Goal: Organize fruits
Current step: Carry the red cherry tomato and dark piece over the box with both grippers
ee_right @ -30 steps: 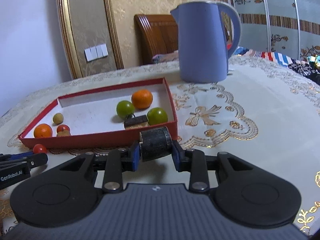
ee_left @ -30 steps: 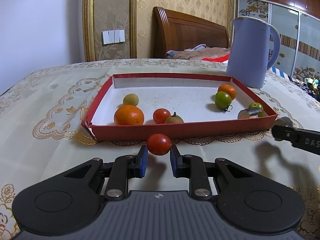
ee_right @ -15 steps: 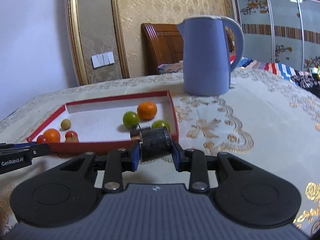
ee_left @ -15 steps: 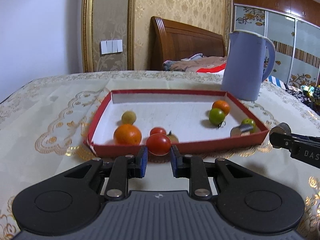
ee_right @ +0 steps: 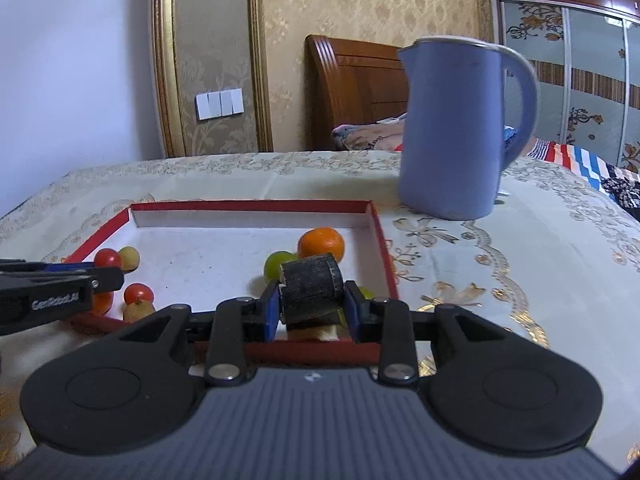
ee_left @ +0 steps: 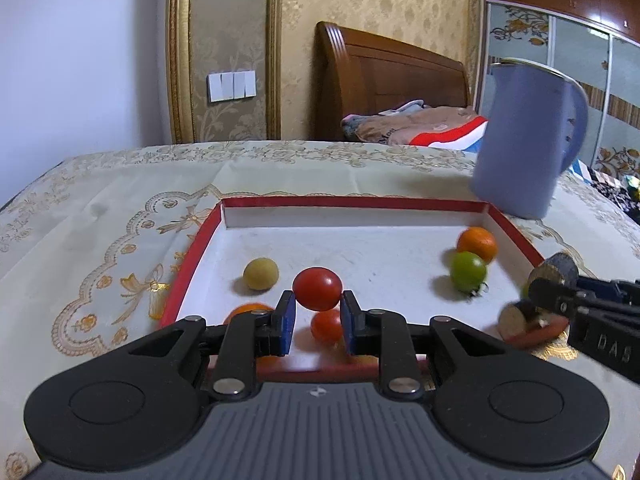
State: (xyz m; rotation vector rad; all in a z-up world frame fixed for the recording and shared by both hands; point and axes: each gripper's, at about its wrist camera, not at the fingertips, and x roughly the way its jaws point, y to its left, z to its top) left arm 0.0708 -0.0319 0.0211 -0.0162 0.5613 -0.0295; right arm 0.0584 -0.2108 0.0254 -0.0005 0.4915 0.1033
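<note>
I count two red tomatoes (ee_left: 317, 293), two oranges (ee_left: 476, 243), two green fruits (ee_left: 468, 271), two dark cane pieces (ee_right: 311, 287), one tray (ee_left: 360, 202), one kettle (ee_right: 460, 128).

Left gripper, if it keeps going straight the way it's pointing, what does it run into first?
Probably the white floor of the red tray: the left gripper, shut on a red tomato, points down into it, near another tomato. Depth is uncertain.

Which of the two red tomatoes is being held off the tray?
The upper red tomato, pinched in the left gripper; the other tomato lies in the tray below.
</note>
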